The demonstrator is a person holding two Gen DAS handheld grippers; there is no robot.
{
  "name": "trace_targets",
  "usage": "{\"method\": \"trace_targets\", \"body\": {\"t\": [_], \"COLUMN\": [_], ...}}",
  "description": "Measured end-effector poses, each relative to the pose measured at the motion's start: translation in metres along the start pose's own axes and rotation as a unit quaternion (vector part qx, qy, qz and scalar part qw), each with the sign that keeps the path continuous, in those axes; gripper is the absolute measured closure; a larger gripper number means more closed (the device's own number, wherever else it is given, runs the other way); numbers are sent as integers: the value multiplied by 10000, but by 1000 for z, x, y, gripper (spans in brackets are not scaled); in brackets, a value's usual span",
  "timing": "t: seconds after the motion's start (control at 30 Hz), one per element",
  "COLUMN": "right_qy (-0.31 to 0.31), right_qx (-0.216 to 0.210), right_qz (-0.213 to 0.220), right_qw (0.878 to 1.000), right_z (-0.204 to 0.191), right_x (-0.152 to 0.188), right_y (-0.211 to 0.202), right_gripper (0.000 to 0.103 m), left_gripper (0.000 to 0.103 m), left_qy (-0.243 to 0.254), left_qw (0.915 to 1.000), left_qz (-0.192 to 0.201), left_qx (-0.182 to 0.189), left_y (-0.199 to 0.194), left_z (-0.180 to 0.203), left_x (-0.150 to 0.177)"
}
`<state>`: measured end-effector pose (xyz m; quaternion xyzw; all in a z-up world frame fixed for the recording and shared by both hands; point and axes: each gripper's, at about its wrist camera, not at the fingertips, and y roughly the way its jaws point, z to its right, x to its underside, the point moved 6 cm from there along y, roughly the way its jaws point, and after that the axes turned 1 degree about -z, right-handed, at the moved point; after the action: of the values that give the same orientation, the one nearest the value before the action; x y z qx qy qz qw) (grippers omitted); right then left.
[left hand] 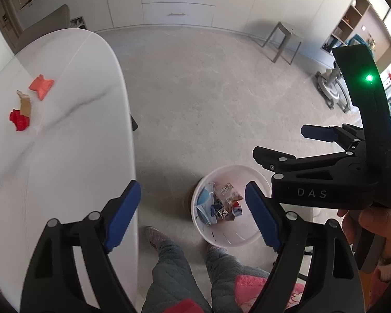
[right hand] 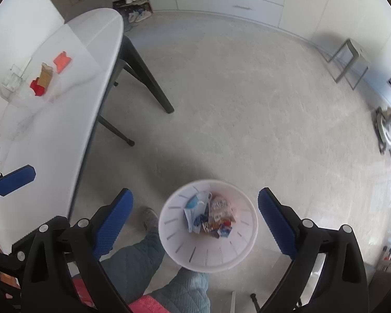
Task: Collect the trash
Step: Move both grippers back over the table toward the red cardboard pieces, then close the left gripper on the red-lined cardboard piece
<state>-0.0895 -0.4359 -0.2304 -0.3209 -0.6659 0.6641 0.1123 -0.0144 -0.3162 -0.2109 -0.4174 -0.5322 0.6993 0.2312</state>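
Both the left tongs (left hand: 193, 216) and right tongs (right hand: 195, 221) gape wide above the white bin (right hand: 208, 260); three scraps (right hand: 43, 80) lie on the counter (right hand: 65, 120) beside it.

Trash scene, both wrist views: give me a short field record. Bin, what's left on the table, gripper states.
bin: white trash bin on the floor beside the table, upright
bin contents: blue face mask, mixed wrappers
table: white marble-look table
left on table: orange paper piece, brown cardboard scrap, red crumpled piece, close together
left gripper: open, empty, over the table edge and floor
right gripper: open, empty, above the bin
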Motion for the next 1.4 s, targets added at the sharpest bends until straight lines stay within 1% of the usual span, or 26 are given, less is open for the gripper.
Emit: {"method": "trace_targets", "body": {"t": [0.1,0.2,0.27,0.33,0.43,0.57,0.63,0.77,0.87,0.93,1.0,1.17,1.2,1.3,1.37,1.4], "right_qy": [-168,-354,-521,-640,-802,-999,-1080,-1248,-1370,-1443,-1536,-1762,-1790,-1854,-1906,-1938], "right_qx": [-26,-10,4,-6,-81,-220,-281,-401,-424,-437,-434,-400,-405,-414,-419,-423], "right_qz": [83,194,275,329,400,475,498,486,435,394,322,181,159,108,80,63], "right_qw": [9998,9992,9983,9974,9959,9936,9925,9902,9887,9878,9867,9834,9829,9817,9807,9801], "right_z": [-20,-43,-62,-78,-109,-154,-175,-216,-239,-251,-265,-290,-294,-304,-309,-312], "right_x": [-22,-48,-69,-87,-120,-160,-175,-206,-224,-232,-243,-258,-260,-267,-270,-271], "right_y": [-3,-4,-3,0,8,21,28,46,60,70,81,105,109,118,122,124], "right_gripper": [6,3,3,3,3,3,3,3,3,3,3,3,3,3,2,2], "left_gripper": [22,21,14,13,13,12,12,12,12,12,12,13,15,28,41,44], "left_qy": [-158,-383,-577,-798,-1167,-1655,-1845,-2079,-2117,-2192,-2315,-2559,-2616,-2855,-2943,-2969], "left_qw": [9998,9990,9977,9955,9906,9800,9750,9679,9671,9670,9665,9627,9617,9566,9542,9534], "left_qz": [96,196,268,394,513,661,667,612,548,469,439,337,316,207,129,80], "left_qx": [-64,-132,-223,-316,-497,-890,-1045,-1270,-1301,-1208,-1019,-813,-760,-554,-530,-539], "left_y": [-6,-13,-18,-24,-28,-28,-22,-4,16,31,44,70,73,85,91,94], "left_z": [-21,-49,-73,-104,-152,-224,-258,-308,-337,-352,-366,-394,-397,-405,-407,-409], "left_x": [-7,-15,-21,-26,-39,-55,-63,-73,-81,-83,-87,-97,-98,-98,-97,-96]}}
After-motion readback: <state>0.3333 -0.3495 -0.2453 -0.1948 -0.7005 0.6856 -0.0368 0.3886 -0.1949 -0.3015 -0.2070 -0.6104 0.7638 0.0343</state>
